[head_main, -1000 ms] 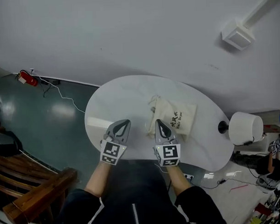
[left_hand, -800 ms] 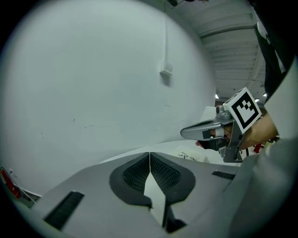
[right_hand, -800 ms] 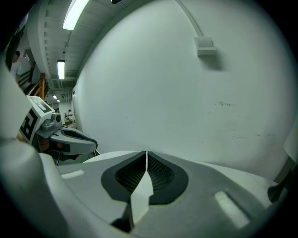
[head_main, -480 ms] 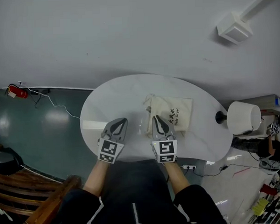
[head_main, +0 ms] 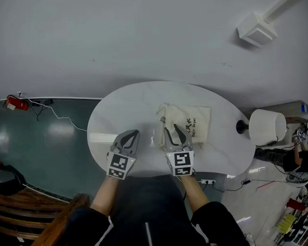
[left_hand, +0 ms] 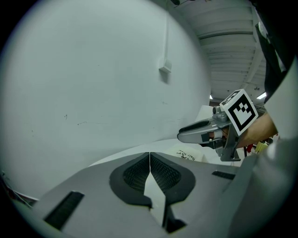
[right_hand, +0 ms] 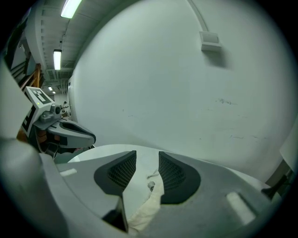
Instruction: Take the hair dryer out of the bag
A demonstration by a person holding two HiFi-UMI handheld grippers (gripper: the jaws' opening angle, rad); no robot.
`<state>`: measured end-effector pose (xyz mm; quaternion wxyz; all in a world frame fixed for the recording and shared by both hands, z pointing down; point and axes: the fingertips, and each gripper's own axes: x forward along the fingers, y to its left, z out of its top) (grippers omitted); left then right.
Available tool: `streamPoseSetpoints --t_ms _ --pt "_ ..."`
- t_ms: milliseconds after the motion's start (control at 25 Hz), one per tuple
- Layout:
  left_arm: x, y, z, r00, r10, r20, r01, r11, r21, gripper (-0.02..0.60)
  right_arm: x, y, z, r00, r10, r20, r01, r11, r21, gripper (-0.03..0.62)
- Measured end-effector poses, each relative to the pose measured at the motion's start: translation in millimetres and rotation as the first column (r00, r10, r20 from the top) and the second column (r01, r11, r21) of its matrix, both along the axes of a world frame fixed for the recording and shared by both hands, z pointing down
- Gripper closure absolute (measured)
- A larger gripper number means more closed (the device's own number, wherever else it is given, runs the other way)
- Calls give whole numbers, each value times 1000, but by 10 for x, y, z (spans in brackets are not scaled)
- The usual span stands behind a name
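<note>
A cream drawstring bag [head_main: 188, 123] with black print lies flat on the white oval table [head_main: 128, 103]; no hair dryer shows outside it. My right gripper [head_main: 175, 130] hovers over the bag's near left edge. Its jaws have just been opening and stand open. In the right gripper view the bag's gathered mouth [right_hand: 148, 203] and cord [right_hand: 151, 177] lie below the gap of the right gripper [right_hand: 146, 168], and the pads are not touching them. My left gripper [head_main: 129, 135] is shut and empty over bare table left of the bag, with the left gripper [left_hand: 149, 160] pads pressed together.
A white-shaded lamp [head_main: 267, 127] on a black base stands at the table's right end. A wall box and conduit [head_main: 254, 29] are mounted behind the table. On the floor there is a red extinguisher [head_main: 13, 102] at left and a wooden bench [head_main: 26, 210] at lower left.
The right gripper's jaws have gone from shut to open above the bag's near edge. Both grippers have dipped slightly toward the table; the left stays shut.
</note>
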<state>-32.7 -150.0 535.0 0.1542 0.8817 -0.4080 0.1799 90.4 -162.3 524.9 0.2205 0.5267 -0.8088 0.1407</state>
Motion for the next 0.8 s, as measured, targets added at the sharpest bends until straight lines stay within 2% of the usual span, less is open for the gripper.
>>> streamPoseSetpoints --t_ms 160,800 --pt "-35 6 12 1000 -6 -3 6 1000 -1 569 -17 -7 94 1000 -8 -15 8 1000 -14 431" --pt "-230 191 105 999 -47 12 48 998 -28 569 67 -163 936 990 -28 -138 4 985 -171 427"
